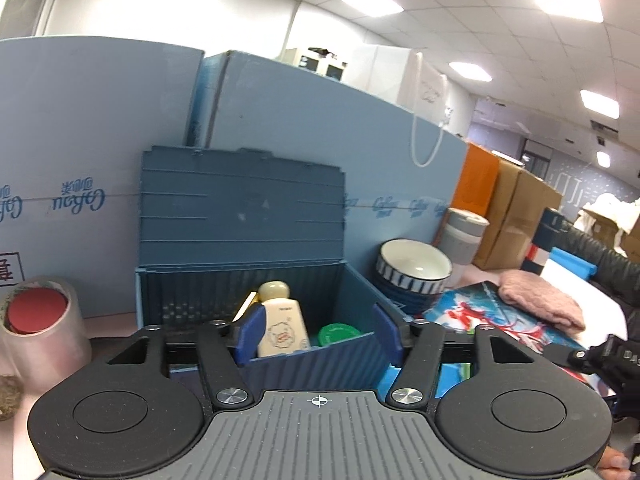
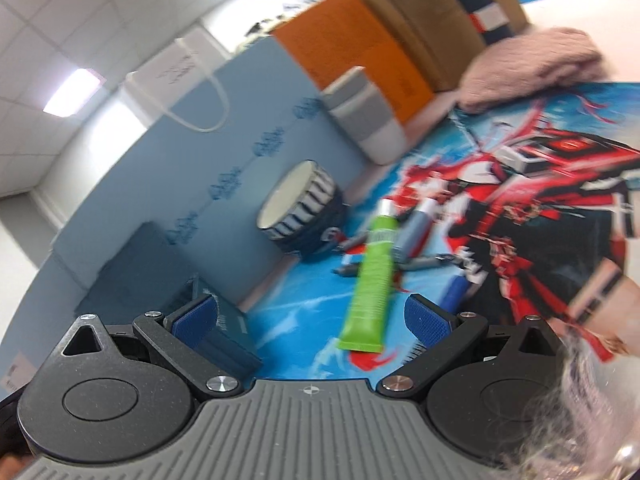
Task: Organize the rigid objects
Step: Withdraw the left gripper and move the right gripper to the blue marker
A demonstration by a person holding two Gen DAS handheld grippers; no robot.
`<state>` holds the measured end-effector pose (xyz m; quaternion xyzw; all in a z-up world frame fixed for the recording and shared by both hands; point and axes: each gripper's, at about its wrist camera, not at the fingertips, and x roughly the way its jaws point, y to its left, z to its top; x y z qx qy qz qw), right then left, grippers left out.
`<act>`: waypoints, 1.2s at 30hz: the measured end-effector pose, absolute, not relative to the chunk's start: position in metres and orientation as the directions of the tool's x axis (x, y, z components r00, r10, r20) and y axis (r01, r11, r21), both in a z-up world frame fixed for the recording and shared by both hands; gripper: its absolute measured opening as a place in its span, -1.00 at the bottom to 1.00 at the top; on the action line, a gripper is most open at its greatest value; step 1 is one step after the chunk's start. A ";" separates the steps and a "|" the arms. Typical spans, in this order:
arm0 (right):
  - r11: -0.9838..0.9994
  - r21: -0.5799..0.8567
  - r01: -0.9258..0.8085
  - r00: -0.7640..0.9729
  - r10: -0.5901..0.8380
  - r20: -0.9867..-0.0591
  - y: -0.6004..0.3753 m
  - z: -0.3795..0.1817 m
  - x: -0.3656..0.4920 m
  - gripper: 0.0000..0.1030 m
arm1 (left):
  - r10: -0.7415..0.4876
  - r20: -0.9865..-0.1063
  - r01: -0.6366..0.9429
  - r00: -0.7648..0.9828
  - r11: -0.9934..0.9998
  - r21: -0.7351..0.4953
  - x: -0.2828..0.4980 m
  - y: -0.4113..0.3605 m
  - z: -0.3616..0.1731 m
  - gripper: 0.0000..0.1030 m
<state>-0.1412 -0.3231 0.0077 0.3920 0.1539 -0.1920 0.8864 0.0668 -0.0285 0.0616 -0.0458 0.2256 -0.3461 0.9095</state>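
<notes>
Left tool (image 1: 318, 330) agape — bottle (image 1: 282, 326) boxed, seemingly released

Showing a tape roll (image 1: 44, 328) at far left, standing on end with a red disc filling its core. Backing the whole table with tall blue boards (image 1: 100, 140), standing upright and bearing printed lettering. Hanging a white paper bag (image 1: 424, 88) above the boards' top edge. Lining up an orange box (image 1: 480, 180) and cardboard boxes (image 1: 520, 216) at the right. Spreading a red-and-blue printed mat (image 1: 472, 312) flat, with a pink cloth (image 1: 540, 300) lying on its far corner. Glowing overhead, ceiling lights (image 1: 370, 2).
</notes>
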 end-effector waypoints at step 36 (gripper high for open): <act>0.642 0.301 0.705 0.627 -0.365 -0.688 -0.327 -0.018 -0.090 -0.04 | -0.706 -0.398 0.703 0.586 0.687 -0.183 0.043 -0.052 0.064 0.92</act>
